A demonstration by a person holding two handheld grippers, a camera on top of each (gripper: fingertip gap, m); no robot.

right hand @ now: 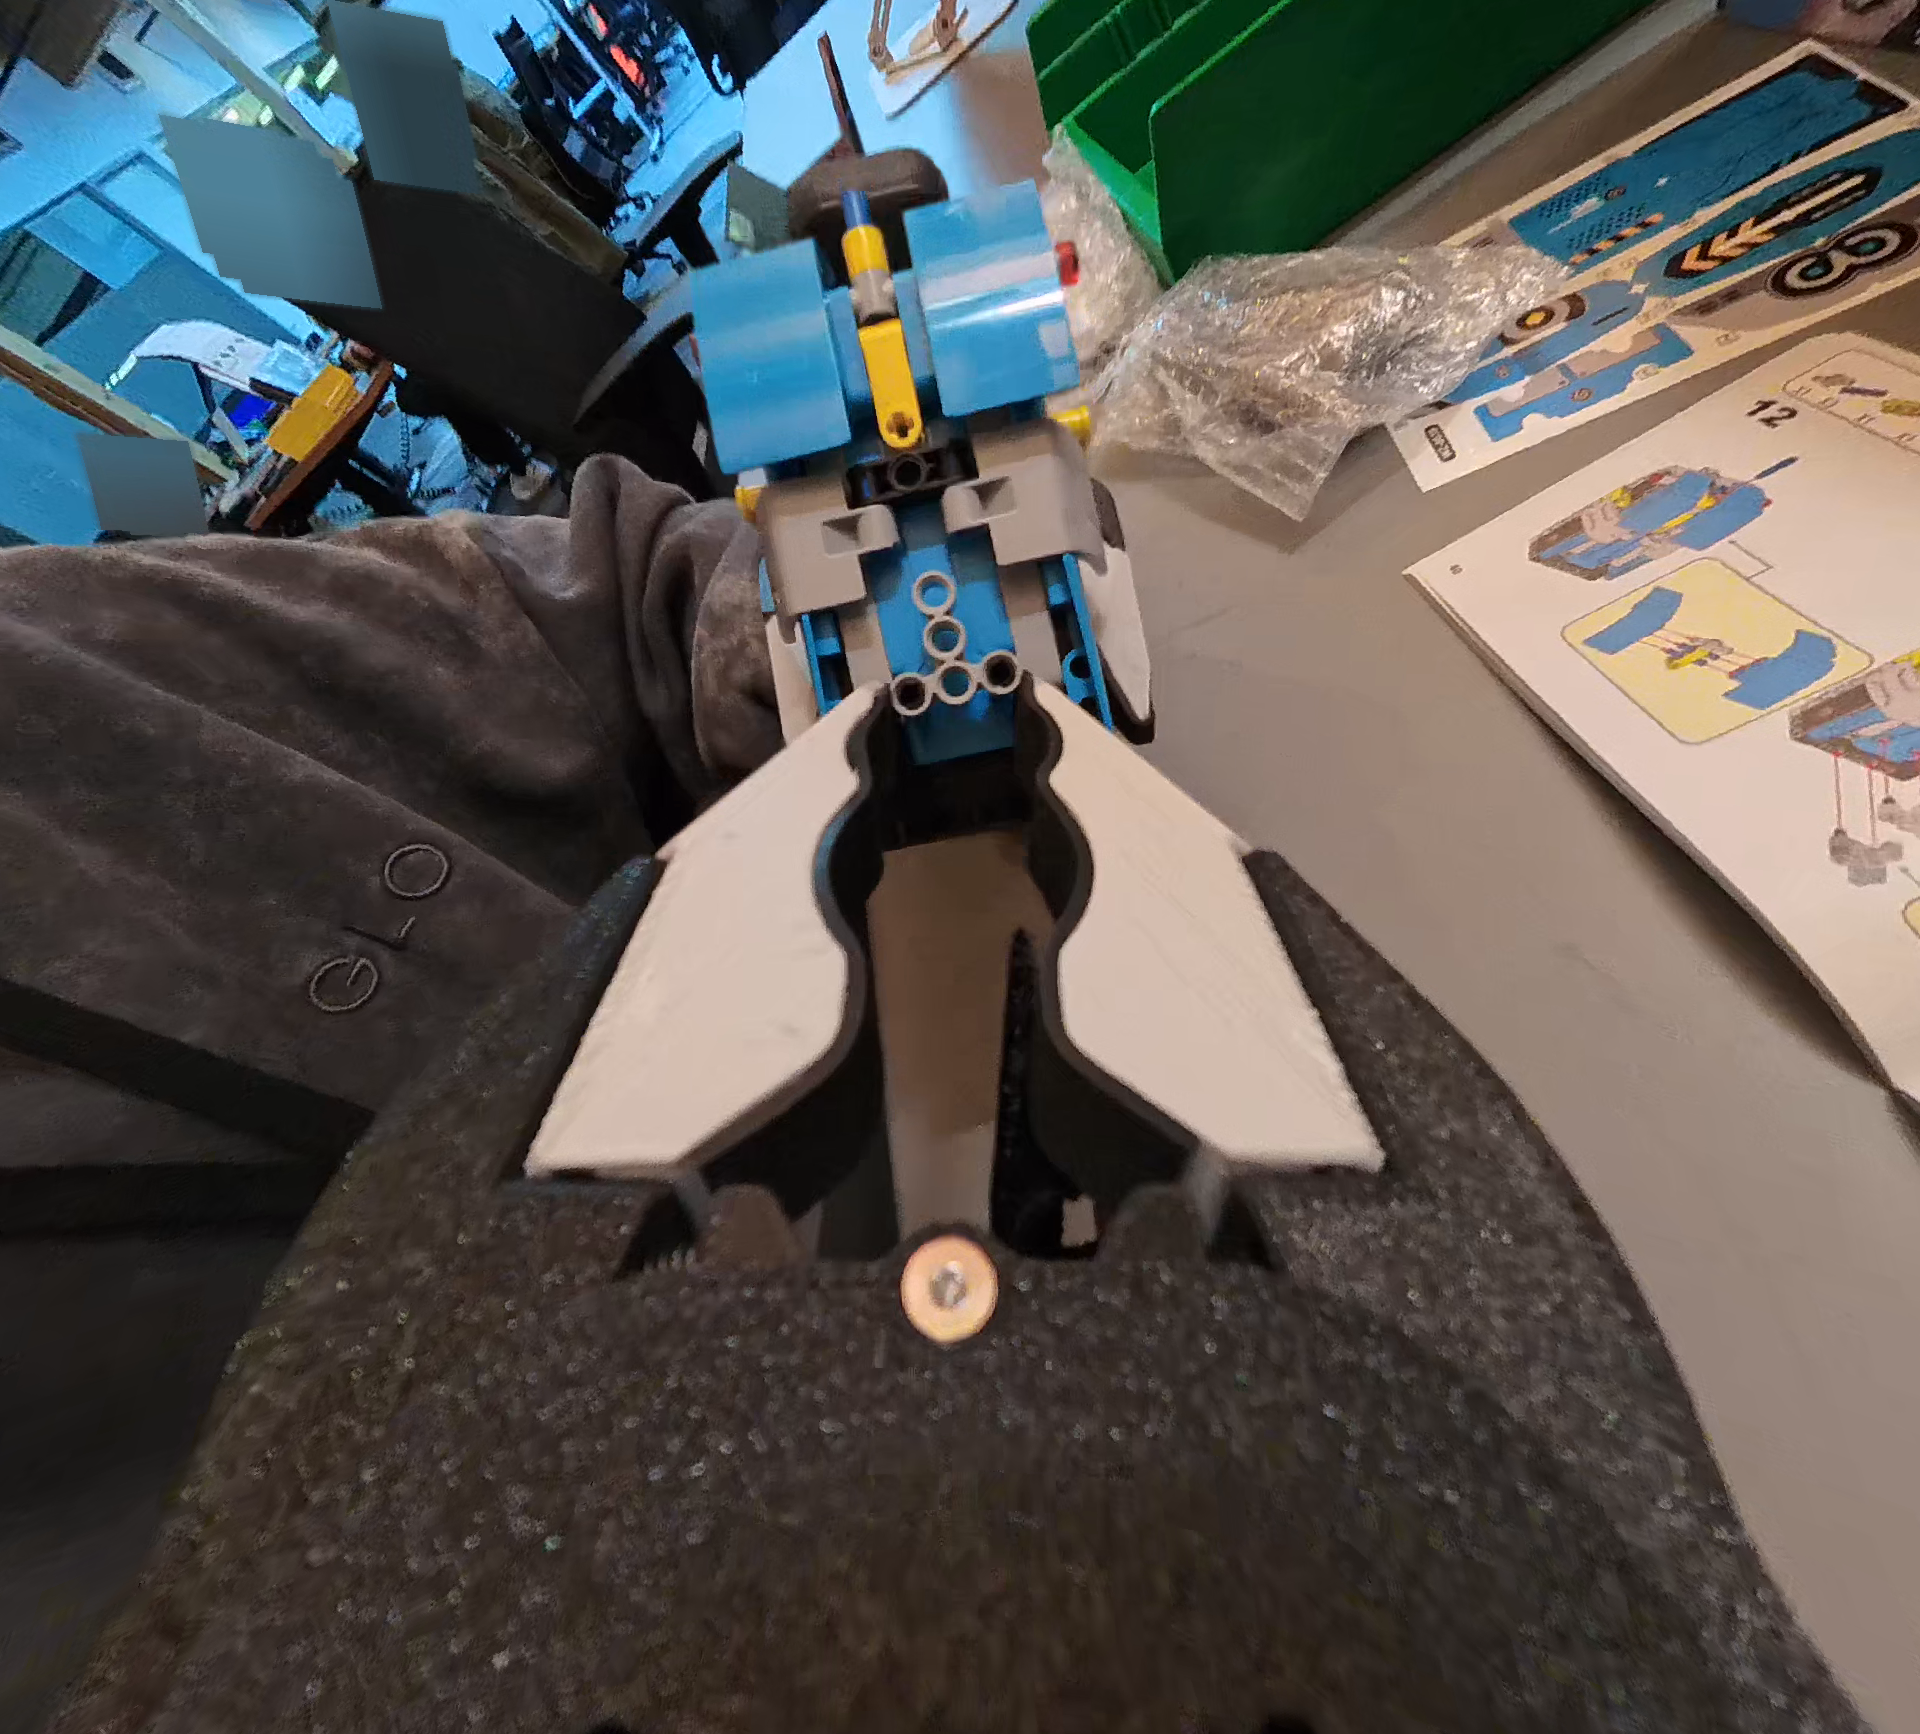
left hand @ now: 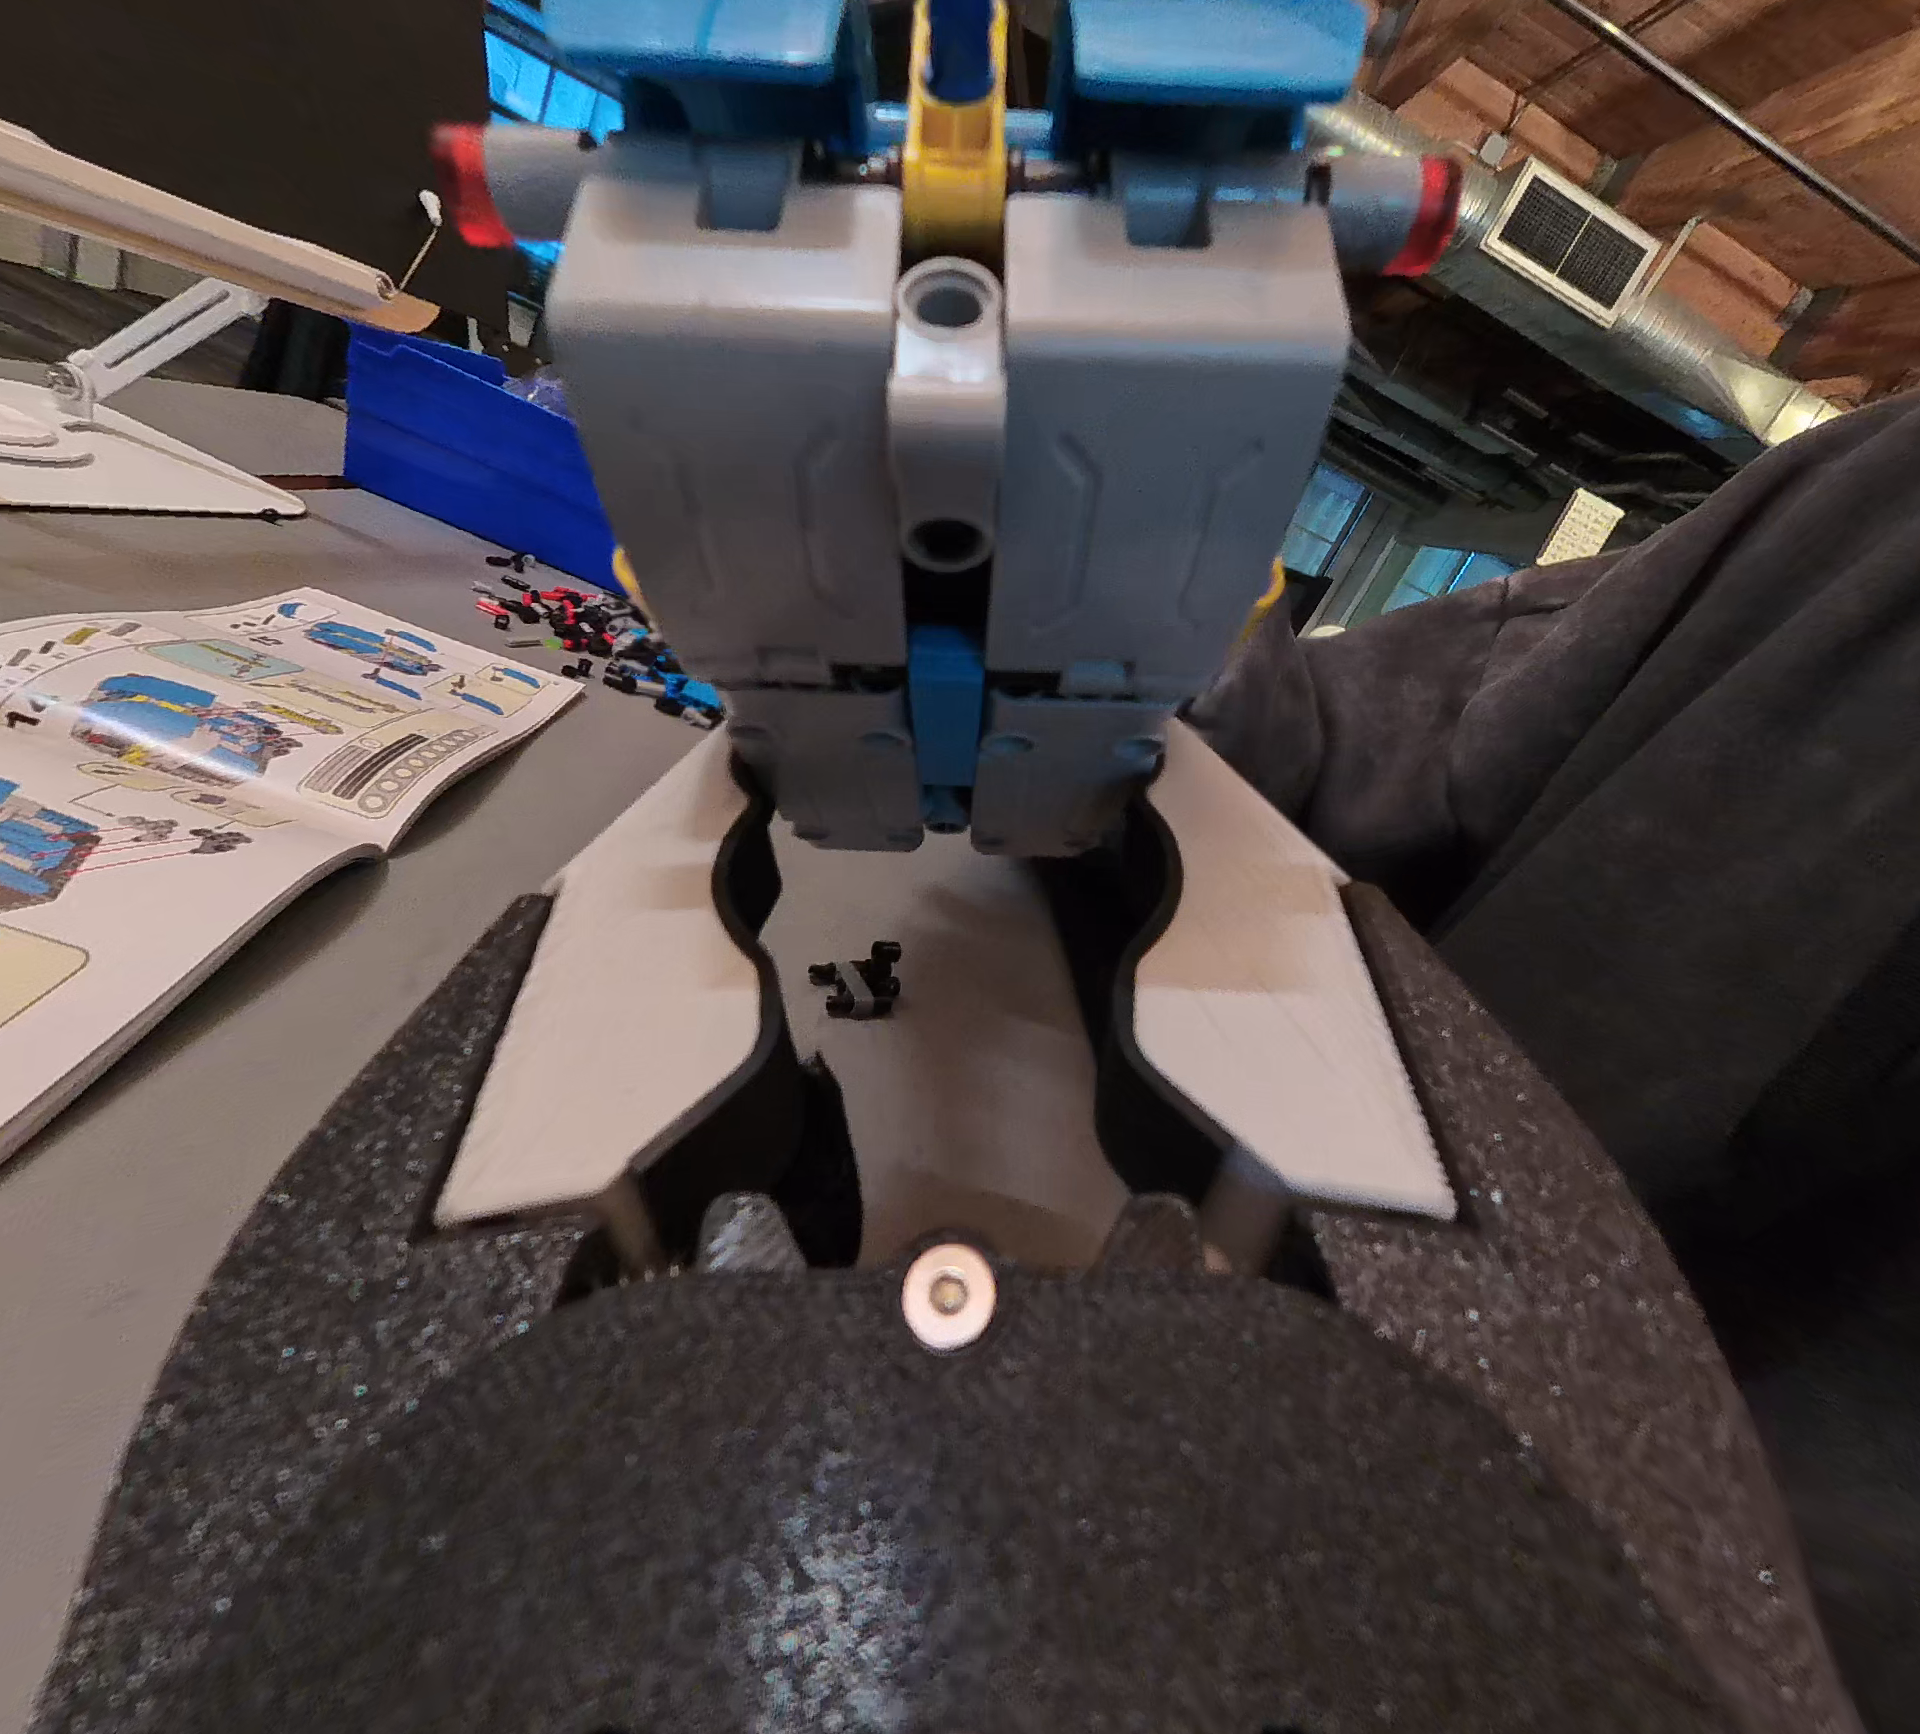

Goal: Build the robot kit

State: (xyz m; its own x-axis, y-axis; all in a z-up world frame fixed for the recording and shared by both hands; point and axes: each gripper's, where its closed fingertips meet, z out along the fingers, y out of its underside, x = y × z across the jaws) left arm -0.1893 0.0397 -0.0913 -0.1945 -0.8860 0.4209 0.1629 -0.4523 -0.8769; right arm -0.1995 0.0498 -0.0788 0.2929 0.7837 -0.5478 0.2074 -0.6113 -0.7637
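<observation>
A brick-built model (left hand: 940,396) with grey panels, blue curved fenders, a yellow beam and red end studs is held up above the grey table. My left gripper (left hand: 945,785) is shut on its lower grey end. In the right wrist view the same model (right hand: 894,396) shows its blue fenders and a blue beam with grey holes. My right gripper (right hand: 958,705) is shut on that blue end. A white finger of the other gripper (right hand: 1127,635) shows beside the model there. A small black and grey part cluster (left hand: 860,980) lies on the table below.
An open instruction booklet (left hand: 260,749) (right hand: 1714,697) lies on the table (right hand: 1351,853). Loose small parts (left hand: 582,619) sit by a blue bin (left hand: 468,437). A green bin (right hand: 1351,74), crumpled plastic bag (right hand: 1299,354) and sticker sheet (right hand: 1714,230) stand far right. A person's dark sleeve (left hand: 1610,749) (right hand: 312,749) is close. My left and right fingertips are right by each other.
</observation>
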